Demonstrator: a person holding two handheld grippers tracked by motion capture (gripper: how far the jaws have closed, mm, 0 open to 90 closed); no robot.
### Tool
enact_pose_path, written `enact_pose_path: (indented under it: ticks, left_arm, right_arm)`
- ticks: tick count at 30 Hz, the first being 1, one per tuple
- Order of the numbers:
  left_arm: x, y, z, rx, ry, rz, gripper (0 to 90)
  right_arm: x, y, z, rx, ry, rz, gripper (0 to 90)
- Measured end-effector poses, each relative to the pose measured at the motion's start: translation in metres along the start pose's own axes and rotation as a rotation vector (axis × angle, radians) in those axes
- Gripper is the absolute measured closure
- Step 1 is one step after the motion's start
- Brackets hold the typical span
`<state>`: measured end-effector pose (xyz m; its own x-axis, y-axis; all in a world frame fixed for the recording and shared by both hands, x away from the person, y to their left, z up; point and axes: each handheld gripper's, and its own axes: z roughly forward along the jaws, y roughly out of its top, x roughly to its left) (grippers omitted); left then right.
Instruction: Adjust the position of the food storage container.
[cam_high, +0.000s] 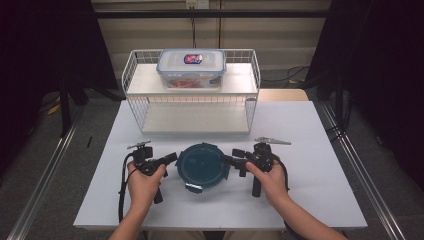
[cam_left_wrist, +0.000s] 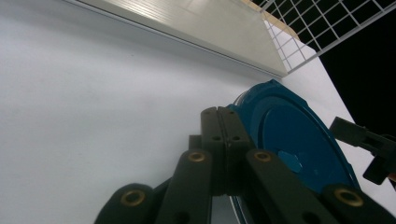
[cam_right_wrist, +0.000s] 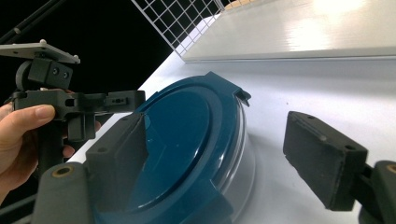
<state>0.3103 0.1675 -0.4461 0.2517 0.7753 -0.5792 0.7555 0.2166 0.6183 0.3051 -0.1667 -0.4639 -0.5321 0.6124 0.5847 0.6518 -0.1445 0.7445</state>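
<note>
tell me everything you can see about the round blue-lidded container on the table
The round container sits upright on the white table, in front of the wire shelf. Its dark blue plastic lid has a raised rim and clip tabs around the edge; the body below looks clear. The lid is on. The left gripper, jaws shut, is at its left edge; the right gripper has open jaws on either side of its right edge, not pressing it.

lab | black curtains (cam_high: 45, 45) | aluminium floor rails (cam_high: 45, 175)
</note>
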Motion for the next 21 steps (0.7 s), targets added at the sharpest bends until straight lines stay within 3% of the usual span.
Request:
enact_pose_path:
  ticks: [8,9,11,15,21]
  left_arm:
    - [0.0,0.001,0.004,0.027,-0.038,-0.01,90.0]
    - [0.002,0.001,0.003,0.025,-0.029,0.005,86.0]
    - [0.005,0.003,0.002,0.017,-0.055,-0.035,74.1]
    - [0.004,0.005,-0.001,0.01,-0.092,-0.038,63.9]
    - [0.003,0.001,0.009,0.083,-0.134,-0.044,48.6]
  right_arm:
    - [-0.004,-0.004,-0.006,0.011,-0.013,0.043,25.8]
    - [-0.005,-0.004,-0.006,0.012,-0.013,0.045,25.8]
    - [-0.005,-0.005,-0.007,0.017,-0.006,0.053,26.5]
    - [-0.006,-0.008,-0.011,0.025,0.002,0.081,27.2]
    - [-0.008,-0.011,-0.013,0.049,0.009,0.149,30.2]
